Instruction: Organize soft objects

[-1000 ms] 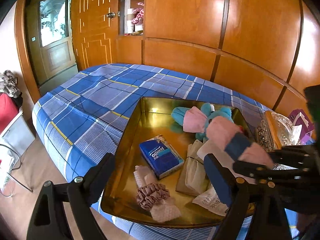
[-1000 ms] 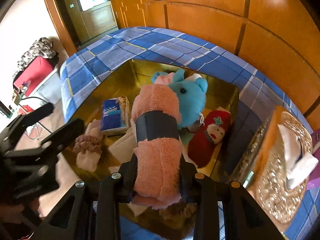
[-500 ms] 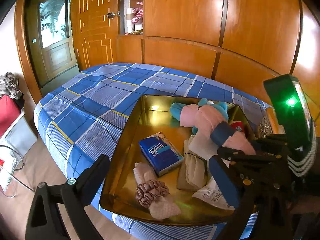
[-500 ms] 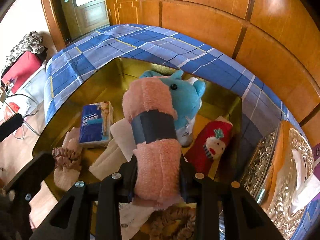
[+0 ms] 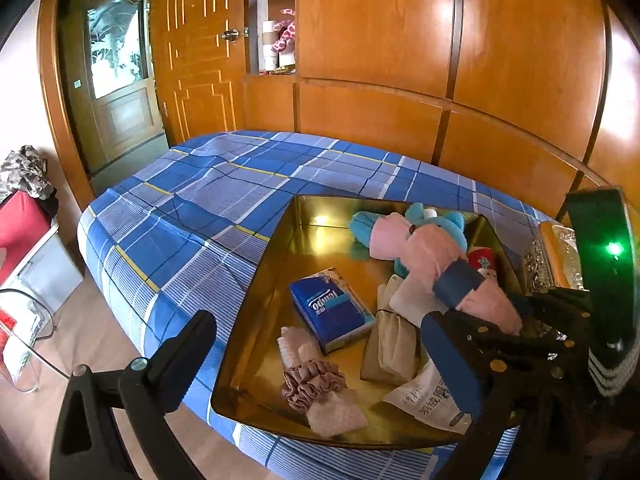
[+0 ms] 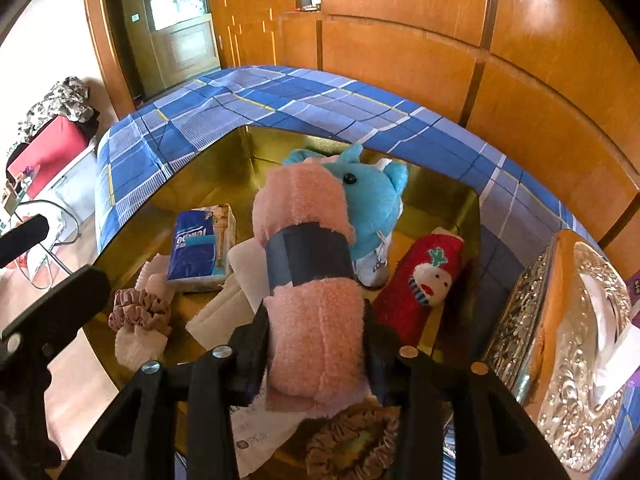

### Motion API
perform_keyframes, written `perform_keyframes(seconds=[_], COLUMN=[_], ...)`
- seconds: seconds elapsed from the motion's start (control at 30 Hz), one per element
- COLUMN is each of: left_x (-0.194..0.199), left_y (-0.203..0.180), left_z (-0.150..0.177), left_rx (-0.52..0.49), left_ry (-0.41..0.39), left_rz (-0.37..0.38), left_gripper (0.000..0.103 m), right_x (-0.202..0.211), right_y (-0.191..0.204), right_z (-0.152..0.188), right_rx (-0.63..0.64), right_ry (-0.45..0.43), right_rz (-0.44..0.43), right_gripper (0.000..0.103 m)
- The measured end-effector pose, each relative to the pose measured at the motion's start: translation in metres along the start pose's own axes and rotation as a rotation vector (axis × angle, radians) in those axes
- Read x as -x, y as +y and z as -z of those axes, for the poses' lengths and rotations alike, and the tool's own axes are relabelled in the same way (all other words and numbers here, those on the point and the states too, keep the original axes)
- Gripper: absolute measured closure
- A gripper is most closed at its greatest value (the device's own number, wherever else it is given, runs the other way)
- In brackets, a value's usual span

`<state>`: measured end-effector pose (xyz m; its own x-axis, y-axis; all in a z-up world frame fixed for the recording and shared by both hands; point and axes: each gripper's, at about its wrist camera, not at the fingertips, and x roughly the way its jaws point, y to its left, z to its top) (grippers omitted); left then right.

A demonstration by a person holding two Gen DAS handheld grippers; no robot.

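While the right gripper (image 6: 316,360) pinches the pink roll (image 6: 312,300) above the tray (image 6: 468,216), the roll's long axis runs forward along the fingers toward the blue plush (image 6: 372,208). Left gripper (image 5: 320,360) hangs spread, nearer the tissue pack (image 5: 332,308).

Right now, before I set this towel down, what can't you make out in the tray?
- Tray floor beneath the pink rolled towel: hidden by the towel and right gripper, right wrist view.
- Red snowman plush: mostly hidden behind the towel, left wrist view.
- Brown scrunchie: partly covered by the gripper frame, right wrist view.
- White packet: print cut off by the left gripper's finger.
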<state>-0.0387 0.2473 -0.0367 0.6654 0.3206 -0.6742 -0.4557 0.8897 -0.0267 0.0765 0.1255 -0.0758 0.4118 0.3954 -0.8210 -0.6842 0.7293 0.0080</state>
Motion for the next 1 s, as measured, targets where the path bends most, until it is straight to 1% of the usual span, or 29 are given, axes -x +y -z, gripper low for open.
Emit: perform_keyframes(seconds=[0.07,0.1,0.13,0.2,0.4,0.57,0.77,1.0], left_x=[0.002,0.003,0.004,0.006,0.011,0.016,0.022,0.029], left_y=[0.0,0.0,0.0,0.001,-0.002,-0.01,-0.022,-0.032], left_z=[-0.001,-0.001,-0.002,-0.003,-0.003,-0.001,0.002,0.006], left_rx=[0.0,0.002,0.005,0.01,0.017,0.008,0.002,-0.02], left_ry=[-0.007,-0.011,-0.015,-0.022,-0.033,-0.043,-0.052,-0.072], left_rz=[-0.004,-0.006,-0.005,-0.004,0.002,0.011,0.021,0.012], left_gripper=[0.0,0.0,0.0,0.0,0.0,0.0,0.0,0.0], right_x=[0.005,0.008,0.013,0.024,0.057,0.079,0.093,0.099], right_y=[0.001,0.0,0.0,0.0,-0.004,-0.009,-0.016,-0.023], right_z=[0.001,0.002,0.003,0.005,0.017,0.038,0.06,0.07], right_rx=[0.004,0.004,0.003,0.006,-0.016,-0.079,-0.14,-0.174], right_ry=[-0.021,-0.031,-0.047,-0.087,-0.169,-0.221,-0.253,-0.254], right_rz=[0.016,0.023,0.036,0.055,0.098,0.169,0.23,0.243], right_gripper=[0.058,0.055,0.046,0.032,0.031,0.031,0.031,0.031])
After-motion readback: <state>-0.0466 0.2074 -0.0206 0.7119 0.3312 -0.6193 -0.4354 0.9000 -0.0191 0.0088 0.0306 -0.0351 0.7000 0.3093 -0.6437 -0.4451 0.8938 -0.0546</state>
